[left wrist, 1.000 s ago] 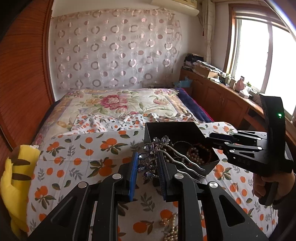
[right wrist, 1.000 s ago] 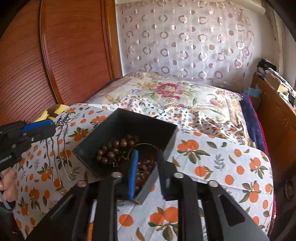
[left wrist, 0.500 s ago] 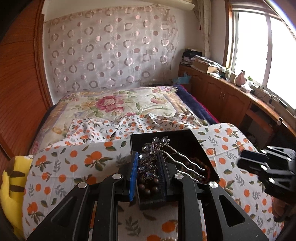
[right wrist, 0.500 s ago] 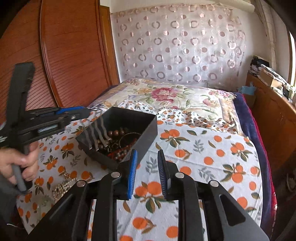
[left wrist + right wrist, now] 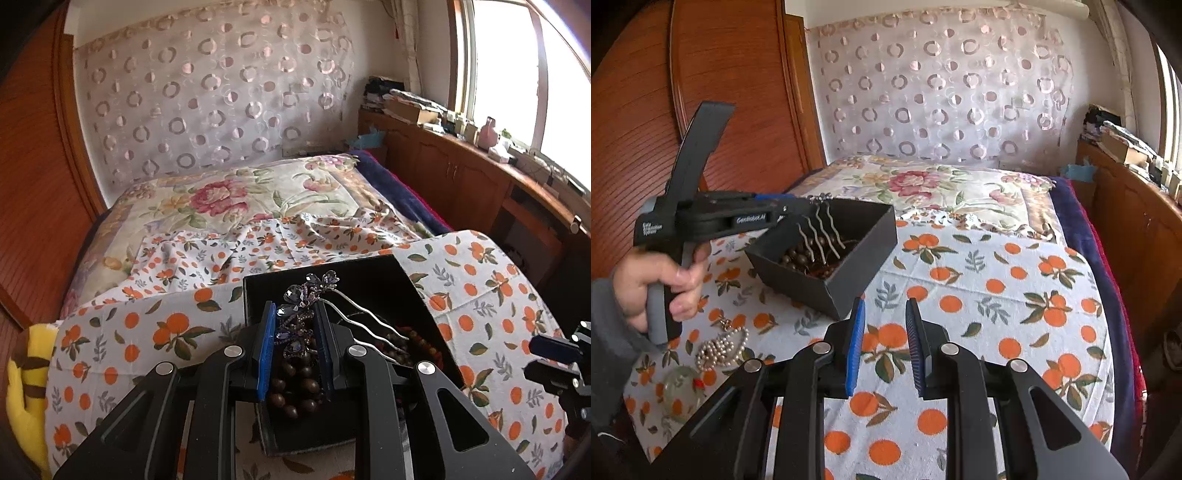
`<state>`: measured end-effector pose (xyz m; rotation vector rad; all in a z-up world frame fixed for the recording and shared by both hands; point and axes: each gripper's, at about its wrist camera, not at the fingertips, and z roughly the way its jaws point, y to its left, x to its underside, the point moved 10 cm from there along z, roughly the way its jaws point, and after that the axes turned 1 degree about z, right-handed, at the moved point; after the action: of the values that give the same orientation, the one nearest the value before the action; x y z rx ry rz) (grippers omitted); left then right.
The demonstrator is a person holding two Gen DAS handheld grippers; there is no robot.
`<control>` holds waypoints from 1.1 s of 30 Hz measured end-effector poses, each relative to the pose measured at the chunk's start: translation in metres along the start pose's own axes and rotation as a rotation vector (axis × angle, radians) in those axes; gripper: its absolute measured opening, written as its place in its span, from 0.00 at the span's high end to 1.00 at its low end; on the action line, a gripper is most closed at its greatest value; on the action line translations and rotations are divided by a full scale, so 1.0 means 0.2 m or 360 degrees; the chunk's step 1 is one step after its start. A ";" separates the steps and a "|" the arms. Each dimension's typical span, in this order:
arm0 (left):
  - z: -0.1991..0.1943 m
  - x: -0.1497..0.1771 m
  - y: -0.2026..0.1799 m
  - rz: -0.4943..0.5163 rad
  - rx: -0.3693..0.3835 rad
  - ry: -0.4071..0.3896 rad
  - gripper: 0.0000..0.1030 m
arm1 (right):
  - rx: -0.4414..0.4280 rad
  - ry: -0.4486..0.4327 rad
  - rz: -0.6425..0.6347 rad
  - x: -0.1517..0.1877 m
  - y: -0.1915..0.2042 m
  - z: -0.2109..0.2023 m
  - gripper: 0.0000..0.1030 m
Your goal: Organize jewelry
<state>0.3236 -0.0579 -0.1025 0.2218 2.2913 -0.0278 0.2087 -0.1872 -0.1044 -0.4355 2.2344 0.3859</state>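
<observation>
Above the black box [image 5: 388, 273], the downward-tilted left claw [image 5: 295, 343] grips a jewelled hairpin [image 5: 306, 295]; right claw [image 5: 884, 347] holds nothing.

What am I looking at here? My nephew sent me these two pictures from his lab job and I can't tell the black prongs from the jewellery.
There is no robot. A person holds a pistol-grip tool in each hand, and a wide-angle camera on each tool looks forward along its two fingers.

In the left tool's picture, the left gripper is shut on a jewelled hair comb, whose wavy metal prongs hang over an open black box of brown beads.

In the right tool's picture, the right gripper holds nothing, its fingers a little apart above the orange-print cloth spread on a bed. Off to the side you see the person's hand holding the left tool. A pearl necklace lies on the cloth near it.
</observation>
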 end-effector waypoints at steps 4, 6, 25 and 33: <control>0.01 0.00 -0.01 0.0011 -0.0003 0.0011 0.80 | -0.0003 0.0016 -0.0001 0.03 0.01 0.01 0.76; 0.01 0.00 -0.01 0.0012 -0.0004 0.0005 0.76 | -0.0010 0.0018 -0.0005 0.03 0.03 0.01 0.76; -0.47 0.34 0.02 0.0100 0.0128 -0.0041 0.65 | -0.0041 0.0042 -0.0063 0.23 0.25 -0.10 0.76; -0.52 0.61 0.07 0.0061 0.0171 0.0056 0.65 | -0.0039 0.0085 -0.0080 0.35 0.28 -0.17 0.76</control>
<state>0.1694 -0.0170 -0.1217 0.3240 2.3227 -0.1282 0.1189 -0.1634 -0.1288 -0.5196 2.2678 0.3793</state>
